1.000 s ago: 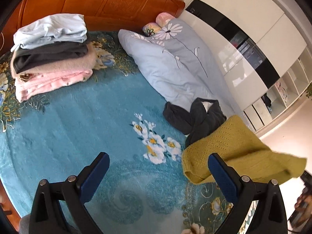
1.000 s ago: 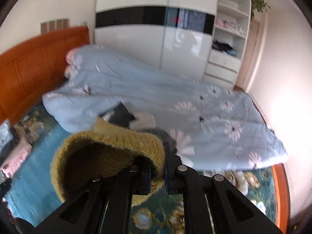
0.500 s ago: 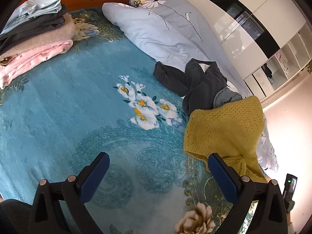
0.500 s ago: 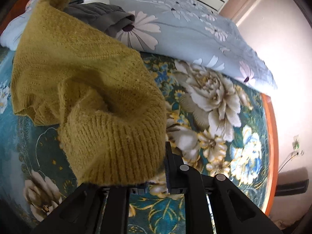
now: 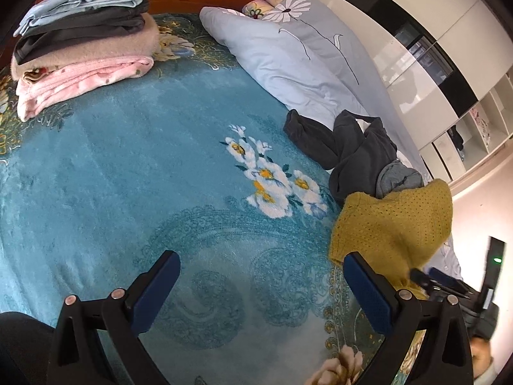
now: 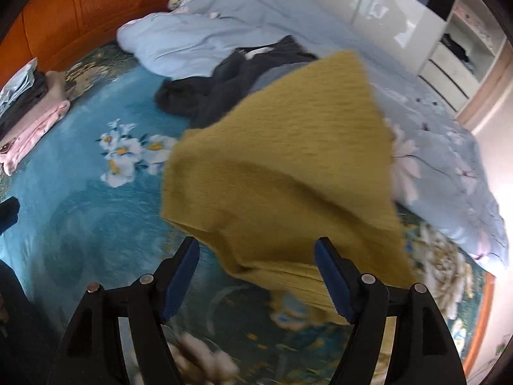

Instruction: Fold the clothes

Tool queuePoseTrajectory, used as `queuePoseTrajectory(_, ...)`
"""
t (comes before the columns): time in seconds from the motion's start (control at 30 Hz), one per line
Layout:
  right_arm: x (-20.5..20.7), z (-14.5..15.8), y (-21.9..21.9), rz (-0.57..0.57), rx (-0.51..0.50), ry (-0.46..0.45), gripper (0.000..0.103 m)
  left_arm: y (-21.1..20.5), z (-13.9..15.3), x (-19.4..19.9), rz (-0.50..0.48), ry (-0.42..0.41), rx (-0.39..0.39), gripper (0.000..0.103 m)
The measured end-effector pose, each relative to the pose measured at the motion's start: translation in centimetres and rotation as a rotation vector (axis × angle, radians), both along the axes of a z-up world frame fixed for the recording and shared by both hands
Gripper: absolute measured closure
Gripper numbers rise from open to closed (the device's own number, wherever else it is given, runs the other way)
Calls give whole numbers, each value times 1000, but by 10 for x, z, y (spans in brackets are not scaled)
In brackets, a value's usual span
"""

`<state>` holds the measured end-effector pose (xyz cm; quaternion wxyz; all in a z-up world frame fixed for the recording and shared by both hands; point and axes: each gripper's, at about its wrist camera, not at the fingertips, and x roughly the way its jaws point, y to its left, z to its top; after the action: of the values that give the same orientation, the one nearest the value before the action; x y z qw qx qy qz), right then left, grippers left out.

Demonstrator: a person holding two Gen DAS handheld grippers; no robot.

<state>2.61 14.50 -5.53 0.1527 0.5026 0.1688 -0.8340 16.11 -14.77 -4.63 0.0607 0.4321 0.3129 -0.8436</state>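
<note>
A mustard yellow knit sweater (image 6: 282, 173) lies crumpled on the teal floral bedspread (image 5: 128, 166), partly over a dark grey garment (image 5: 346, 147). My right gripper (image 6: 256, 276) stands open just in front of the sweater's near edge, nothing between its blue pads. In the left wrist view the sweater (image 5: 394, 227) sits at the right, beside my right finger pad (image 5: 368, 295). My left gripper (image 5: 259, 292) is open over bare bedspread. A stack of folded clothes (image 5: 80, 41) rests at the far left by the headboard.
A light blue daisy-print duvet (image 5: 298, 51) runs along the far side of the bed. The wooden headboard (image 6: 64, 12) is behind the stack. White wardrobes (image 5: 449, 64) stand beyond the bed. The other gripper's body (image 5: 449, 285) shows at the right.
My right gripper has opened and let go of the yellow sweater, which now lies on the bed. The left gripper tilted back up, bringing the folded stack into view.
</note>
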Motion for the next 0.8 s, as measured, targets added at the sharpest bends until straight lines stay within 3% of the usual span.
queuePoseTrajectory(0.1,-16,-42,-71,51,47,-8,28,-9,7,7,36,23,0,0)
queuePoseTrajectory(0.23,-39,-76,-121,11,179,47,28,-15,16,13,63,48,-4,0)
queuePoseTrajectory(0.4,-58,-102,-120,-76,348,38,29,-10,20,14,30,61,-24,0)
queuePoseTrajectory(0.43,-59,-102,-115,-80,356,28,36,-9,21,14,23,64,-28,0)
queuePoseTrajectory(0.47,-59,-97,-108,-84,351,23,57,-8,21,14,17,64,-31,0)
queuePoseTrajectory(0.53,-57,-79,-88,-86,324,29,87,-9,19,14,12,65,-18,0)
queuePoseTrajectory(0.8,-14,53,4,-70,189,222,93,-9,9,17,-11,61,50,0)
